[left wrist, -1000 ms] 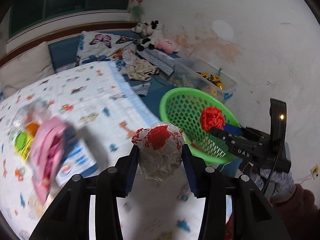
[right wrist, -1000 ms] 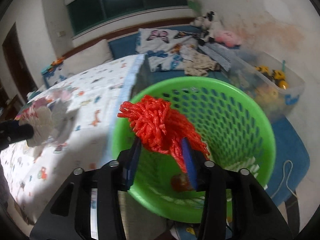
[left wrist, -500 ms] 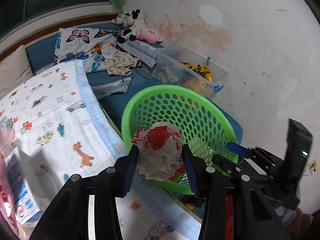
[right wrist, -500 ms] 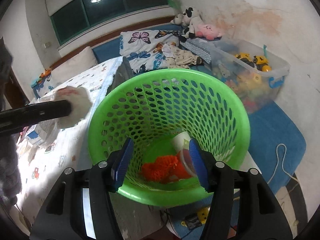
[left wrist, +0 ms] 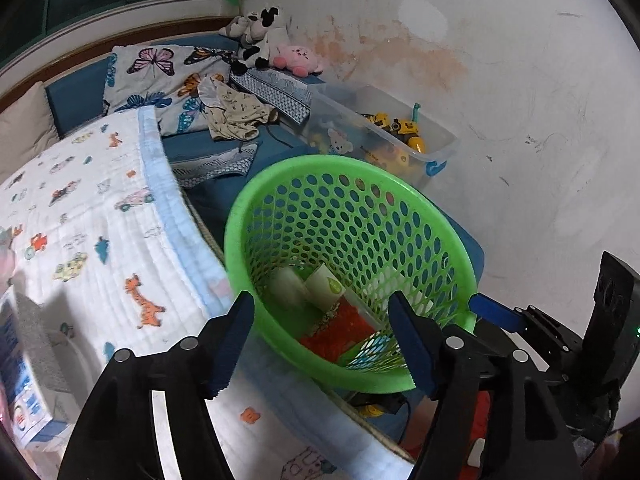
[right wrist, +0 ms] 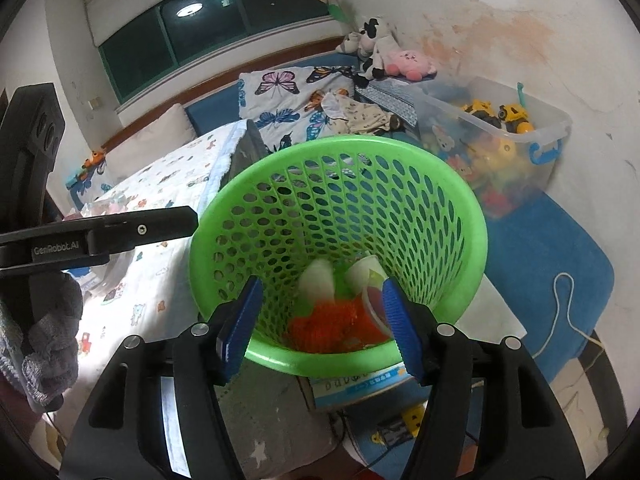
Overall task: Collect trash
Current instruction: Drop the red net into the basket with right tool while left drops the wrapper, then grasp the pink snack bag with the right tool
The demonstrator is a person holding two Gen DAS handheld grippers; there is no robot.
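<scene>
A green perforated basket [left wrist: 256, 204] [right wrist: 472, 208] stands beside the bed. At its bottom lie a red mesh ball [left wrist: 344, 326] [right wrist: 328, 324], a blurred white crumpled wrapper [left wrist: 286, 286] [right wrist: 318, 280] and a paper cup [right wrist: 370, 272]. My left gripper [left wrist: 322, 340] is open and empty over the basket's near rim. My right gripper [right wrist: 322, 320] is open and empty over the basket. The right gripper also shows at the lower right of the left wrist view [left wrist: 496, 314].
A bed with a cartoon-print blanket [left wrist: 88, 216] lies left of the basket. A clear toy bin [right wrist: 496, 136] stands against the stained wall [left wrist: 520, 100]. Pillows [left wrist: 160, 68], clothes and plush toys [right wrist: 384, 52] lie at the back. A box [left wrist: 20, 392] sits on the bed.
The right gripper opened and dropped the red mesh ball into the basket. The left gripper moved over the basket, then opened, and the white and red wrapper fell in.
</scene>
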